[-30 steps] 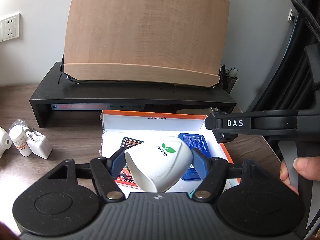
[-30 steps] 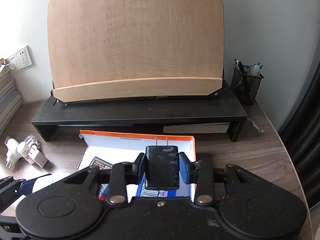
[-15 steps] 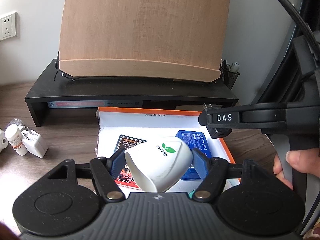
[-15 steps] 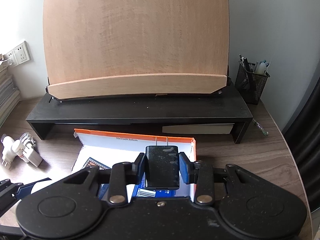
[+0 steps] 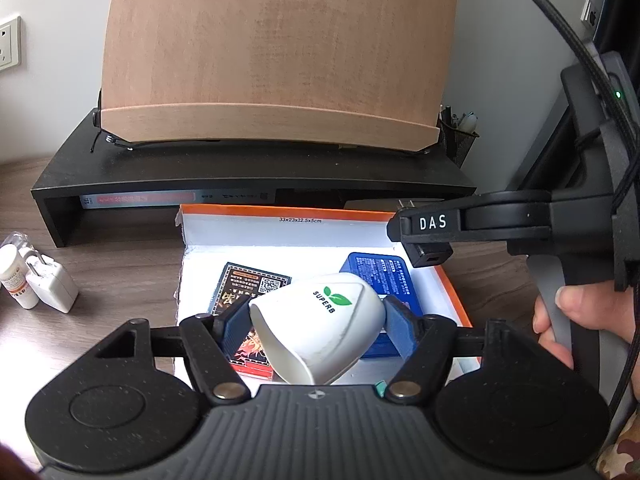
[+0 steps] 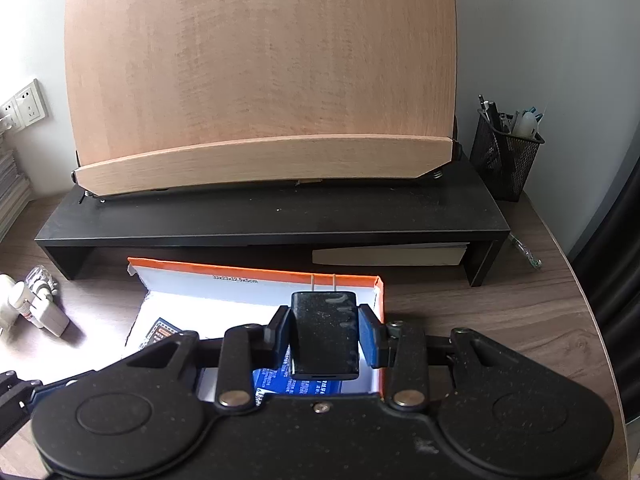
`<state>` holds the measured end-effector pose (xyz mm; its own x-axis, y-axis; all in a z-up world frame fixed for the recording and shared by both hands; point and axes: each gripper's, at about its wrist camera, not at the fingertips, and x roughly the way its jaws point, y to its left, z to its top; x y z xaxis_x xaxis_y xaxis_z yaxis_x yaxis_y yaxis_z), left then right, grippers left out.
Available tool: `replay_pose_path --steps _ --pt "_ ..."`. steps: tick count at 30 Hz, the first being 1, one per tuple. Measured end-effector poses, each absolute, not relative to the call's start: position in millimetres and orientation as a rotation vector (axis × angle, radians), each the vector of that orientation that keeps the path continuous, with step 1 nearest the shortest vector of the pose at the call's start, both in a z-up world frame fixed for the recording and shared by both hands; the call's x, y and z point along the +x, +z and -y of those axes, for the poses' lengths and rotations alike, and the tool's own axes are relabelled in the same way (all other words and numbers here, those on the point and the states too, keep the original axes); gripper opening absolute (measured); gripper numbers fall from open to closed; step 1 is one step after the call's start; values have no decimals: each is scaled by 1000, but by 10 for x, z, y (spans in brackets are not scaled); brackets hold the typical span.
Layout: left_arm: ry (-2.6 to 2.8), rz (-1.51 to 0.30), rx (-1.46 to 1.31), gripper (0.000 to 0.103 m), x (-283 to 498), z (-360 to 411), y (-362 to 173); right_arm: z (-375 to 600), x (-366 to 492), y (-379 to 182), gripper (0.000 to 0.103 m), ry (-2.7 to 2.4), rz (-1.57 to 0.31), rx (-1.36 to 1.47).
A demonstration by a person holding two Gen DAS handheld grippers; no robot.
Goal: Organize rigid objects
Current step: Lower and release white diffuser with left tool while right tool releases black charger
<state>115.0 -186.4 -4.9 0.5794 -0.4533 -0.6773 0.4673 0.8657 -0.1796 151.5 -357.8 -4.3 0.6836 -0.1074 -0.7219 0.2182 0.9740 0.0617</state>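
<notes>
My left gripper (image 5: 310, 322) is shut on a white cup (image 5: 316, 328) marked SUPERB, tipped on its side above the open white box (image 5: 280, 234) with orange edges. Inside the box lie a dark card pack (image 5: 250, 284) and a blue pack (image 5: 380, 272). My right gripper (image 6: 325, 334) is shut on a black plug charger (image 6: 324, 332), prongs pointing forward, over the box's right part (image 6: 378, 296). In the left wrist view the right gripper (image 5: 426, 236) reaches in from the right with the charger (image 5: 430, 254) above the blue pack, a hand (image 5: 576, 312) on its handle.
A black desk riser (image 6: 280, 220) carries a wooden bookstand (image 6: 260, 80) behind the box. A mesh pen holder (image 6: 506, 156) stands at the right. A white charger (image 5: 52, 284), a small white bottle (image 5: 14, 276) and white plugs lie on the wooden desk at the left.
The right gripper with the black charger has moved a little forward and down over the box. The left gripper still holds the cup over the box, having shifted only slightly.
</notes>
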Motion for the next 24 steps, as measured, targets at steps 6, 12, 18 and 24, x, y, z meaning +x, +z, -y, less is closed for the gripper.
replay_pose_path --steps 6,12,18,24 --pt "-590 -798 -7 70 1156 1890 -63 3610 1501 -17 45 -192 -781 157" --pt "-601 -782 -1 70 1087 1884 -10 3569 1374 112 53 -187 -739 165" --pt "-549 -766 -23 76 1031 1727 88 3501 1168 259 76 -198 -689 173" --pt "-491 -742 -37 80 959 1444 213 3280 998 351 80 -186 -681 176"
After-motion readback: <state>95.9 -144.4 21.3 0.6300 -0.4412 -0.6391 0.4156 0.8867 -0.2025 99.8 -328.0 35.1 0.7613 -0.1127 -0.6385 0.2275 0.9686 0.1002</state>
